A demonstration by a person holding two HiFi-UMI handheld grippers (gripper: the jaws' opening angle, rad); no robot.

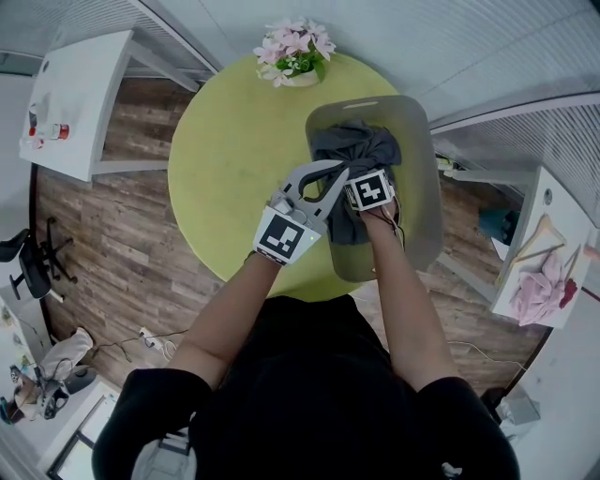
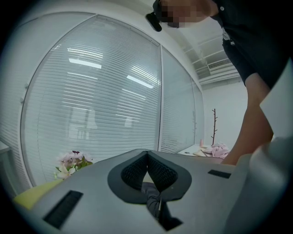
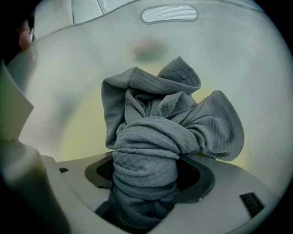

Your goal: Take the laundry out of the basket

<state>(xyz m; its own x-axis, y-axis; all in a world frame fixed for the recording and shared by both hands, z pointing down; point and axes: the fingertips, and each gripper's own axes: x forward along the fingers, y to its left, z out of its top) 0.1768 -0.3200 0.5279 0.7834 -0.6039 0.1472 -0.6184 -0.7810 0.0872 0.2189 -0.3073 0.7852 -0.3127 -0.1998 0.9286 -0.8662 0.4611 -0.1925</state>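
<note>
Basket [image 1: 424,202]: 1 grey plastic tub on the right part of the round yellow-green table [image 1: 225,159]. Its far wall carries an oval handle slot [image 3: 169,13].

Contents: 1 grey waffle-weave cloth [image 1: 361,150], crumpled. It lies from the basket's far end to its middle. The yellow-green of the table shows through the basket beside it. No second item can be made out in the basket.

Right gripper [image 1: 370,192]: inside the basket, over its middle, pointing steeply down. Its jaws stand wide, with a thick twisted roll of the cloth [image 3: 155,137] wedged between them. The roll fills the gap and bears on both pads [image 3: 194,176]. The rest of the cloth bunches up beyond the jaw tips, towards the basket's far wall [image 3: 238,59].

Left gripper [image 1: 333,173]: at the basket's left rim, roughly level, tips over the cloth's left edge. In the left gripper view the jaw tips [image 2: 147,157] meet. Below them a narrow dark-grey fold of cloth [image 2: 153,196] is pinched in the gap.

Beyond the basket's far-left corner: 1 pot of pink and white flowers [image 1: 295,52] at the table's far edge.

Right of the basket, well apart: a white side table [image 1: 553,211] bearing a pink cloth [image 1: 539,291].

Task item: the cloth is in the basket, with both grippers on it.
</note>
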